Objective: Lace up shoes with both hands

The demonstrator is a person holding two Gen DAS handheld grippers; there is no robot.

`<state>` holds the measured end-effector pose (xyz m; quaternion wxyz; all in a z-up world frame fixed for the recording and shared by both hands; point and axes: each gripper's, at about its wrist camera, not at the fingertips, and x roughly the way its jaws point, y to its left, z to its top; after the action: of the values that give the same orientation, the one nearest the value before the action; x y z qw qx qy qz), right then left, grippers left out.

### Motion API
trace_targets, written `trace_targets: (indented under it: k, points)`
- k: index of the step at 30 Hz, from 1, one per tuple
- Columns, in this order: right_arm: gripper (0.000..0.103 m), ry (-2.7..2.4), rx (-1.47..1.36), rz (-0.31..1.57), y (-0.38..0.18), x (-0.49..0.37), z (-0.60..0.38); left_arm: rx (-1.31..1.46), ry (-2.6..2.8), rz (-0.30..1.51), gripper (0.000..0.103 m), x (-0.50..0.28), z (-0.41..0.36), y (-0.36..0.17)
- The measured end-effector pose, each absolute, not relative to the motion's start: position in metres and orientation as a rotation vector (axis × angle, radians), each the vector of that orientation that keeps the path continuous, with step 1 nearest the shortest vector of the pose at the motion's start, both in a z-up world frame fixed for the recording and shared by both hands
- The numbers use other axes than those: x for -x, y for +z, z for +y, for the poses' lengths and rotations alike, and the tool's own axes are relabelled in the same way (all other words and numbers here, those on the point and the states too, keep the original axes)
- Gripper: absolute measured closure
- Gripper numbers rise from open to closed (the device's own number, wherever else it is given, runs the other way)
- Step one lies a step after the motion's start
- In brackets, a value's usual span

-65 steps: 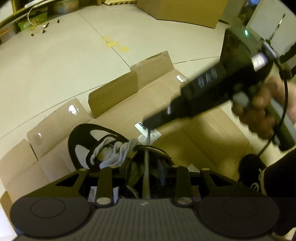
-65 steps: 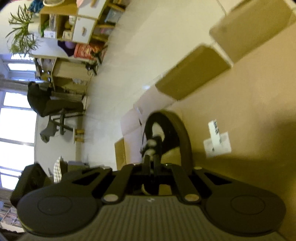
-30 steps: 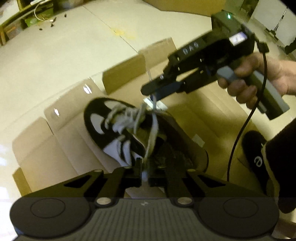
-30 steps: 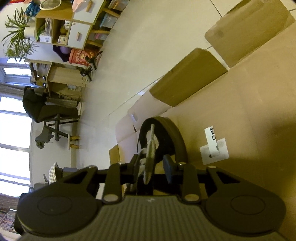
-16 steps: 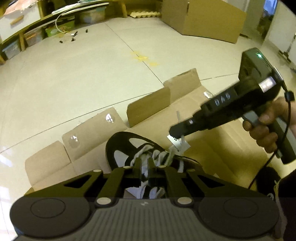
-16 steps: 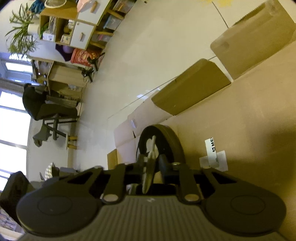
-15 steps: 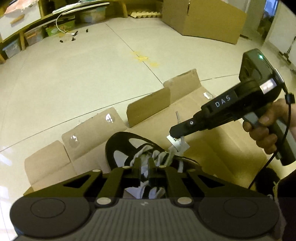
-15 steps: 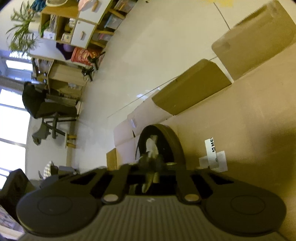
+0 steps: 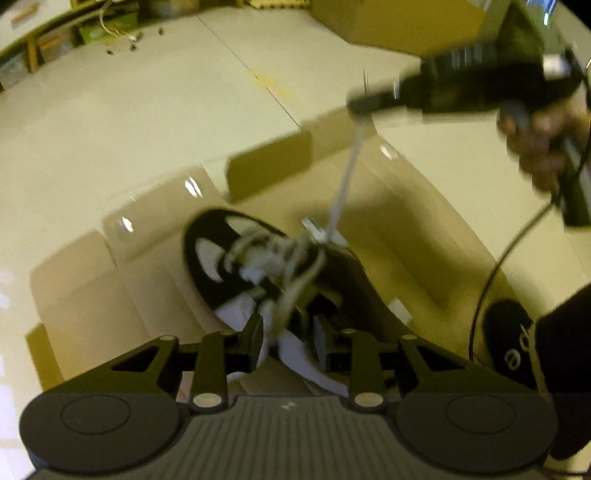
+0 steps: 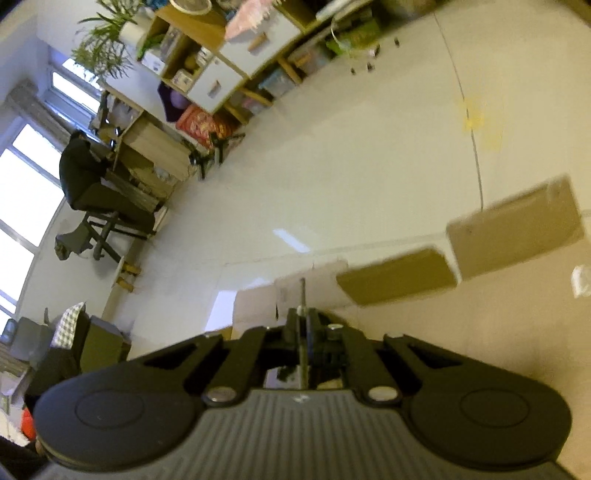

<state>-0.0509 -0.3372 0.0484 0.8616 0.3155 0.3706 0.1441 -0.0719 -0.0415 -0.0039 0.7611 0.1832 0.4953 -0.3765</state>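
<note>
I see the shoe (image 9: 221, 266) as matt black with white panels; its lace (image 9: 343, 184) looks like flat woven cloth. Under it, the flattened cardboard (image 9: 424, 229) is dull brown paperboard with shiny tape patches. My grippers look like matt black plastic, ribbed near the lens. The floor (image 9: 147, 110) is smooth, pale and faintly glossy.

Flattened cardboard sheet (image 9: 413, 236) on pale floor (image 9: 147, 110), closed cardboard box (image 9: 399, 22) beyond it, shelving unit (image 10: 221, 70) and office chair (image 10: 99, 192) farther off
</note>
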Motion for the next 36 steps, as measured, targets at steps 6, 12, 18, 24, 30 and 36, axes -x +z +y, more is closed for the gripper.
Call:
trace_targets:
  k: [6, 12, 18, 24, 30, 36]
  points:
    - [0.100, 0.261, -0.553, 0.721, 0.078, 0.056, -0.343, -0.400, -0.808, 1.096, 0.073, 0.078, -0.044, -0.016]
    - [0.100, 0.191, -0.467, 0.697, 0.094, 0.058, -0.359, -0.400, -0.769, 1.098, 0.073, 0.074, -0.044, -0.027]
    - [0.101, 0.097, -0.410, 0.711, 0.092, 0.058, -0.373, -0.385, -0.749, 1.092, 0.071, 0.073, -0.042, -0.031]
    - [0.100, 0.078, -0.187, 0.790, 0.072, 0.056, -0.357, -0.379, -0.749, 1.099, 0.073, 0.072, -0.040, -0.027]
    - [0.100, 0.157, 0.123, 1.032, 0.016, 0.040, -0.321, -0.382, -0.776, 1.085, 0.073, 0.073, -0.044, -0.019]
    - [0.100, 0.243, 0.315, 1.146, -0.029, 0.026, -0.292, -0.386, -0.807, 1.093, 0.073, 0.078, -0.047, -0.018]
